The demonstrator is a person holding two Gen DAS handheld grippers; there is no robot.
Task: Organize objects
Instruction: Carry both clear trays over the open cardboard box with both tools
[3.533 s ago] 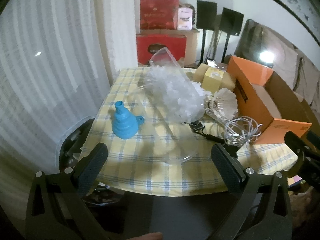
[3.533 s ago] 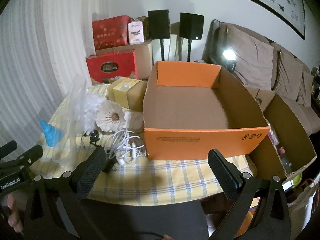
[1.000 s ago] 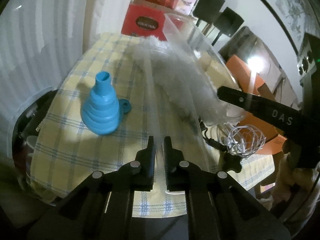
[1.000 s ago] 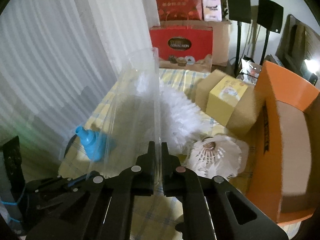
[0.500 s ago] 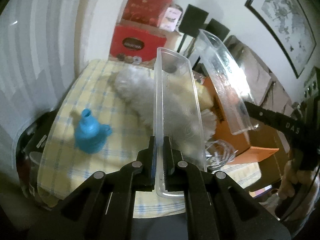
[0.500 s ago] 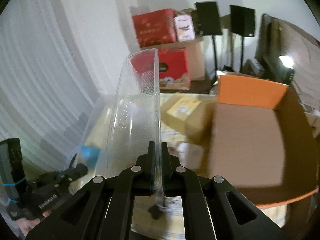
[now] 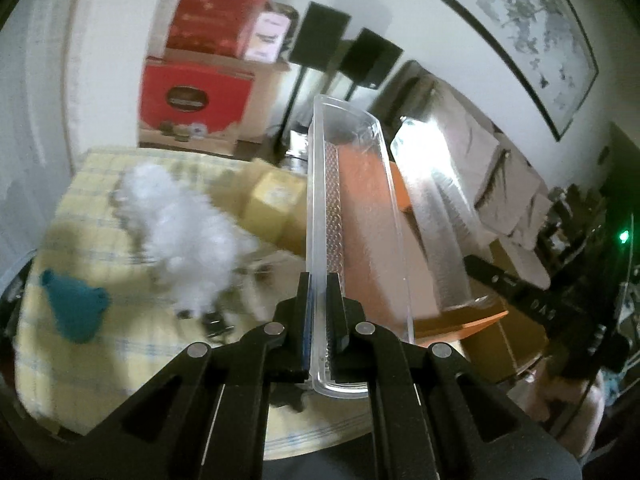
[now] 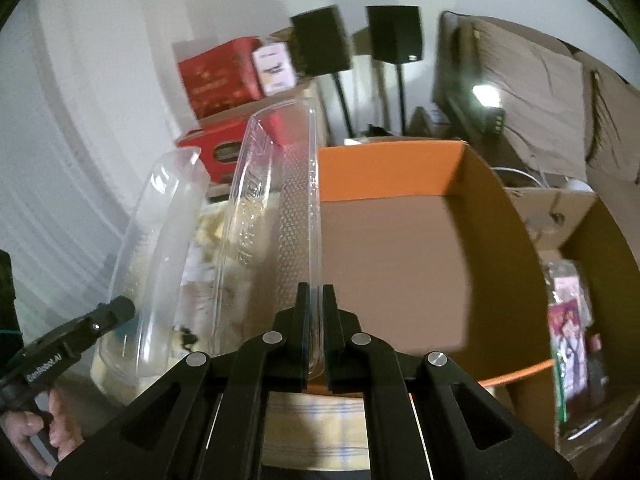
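My left gripper (image 7: 318,280) is shut on the rim of a clear plastic tray (image 7: 352,208), held up on edge above the table. Beside it, to the right, a second clear tray (image 7: 436,208) hangs from my right gripper (image 7: 480,270). In the right wrist view, my right gripper (image 8: 316,292) is shut on that tray's (image 8: 280,200) edge, in front of the open orange box (image 8: 392,172). The left-hand tray (image 8: 160,240) and left gripper (image 8: 120,308) show at the lower left. White fluffy stuff (image 7: 188,240) and a blue funnel (image 7: 74,308) lie on the yellow checked cloth (image 7: 80,208).
Yellow and tan boxes (image 7: 272,204) sit behind the fluff. A black clip and cable lie near the table's front. A brown carton (image 8: 592,240) with packets stands right of the orange box. Red gift boxes (image 8: 216,76) and black speakers (image 8: 320,40) line the wall.
Both grippers, open 3.5 s ago, shut on the clear trays and lifted them off the table. Since half a second ago both trays have swung right, toward the orange box.
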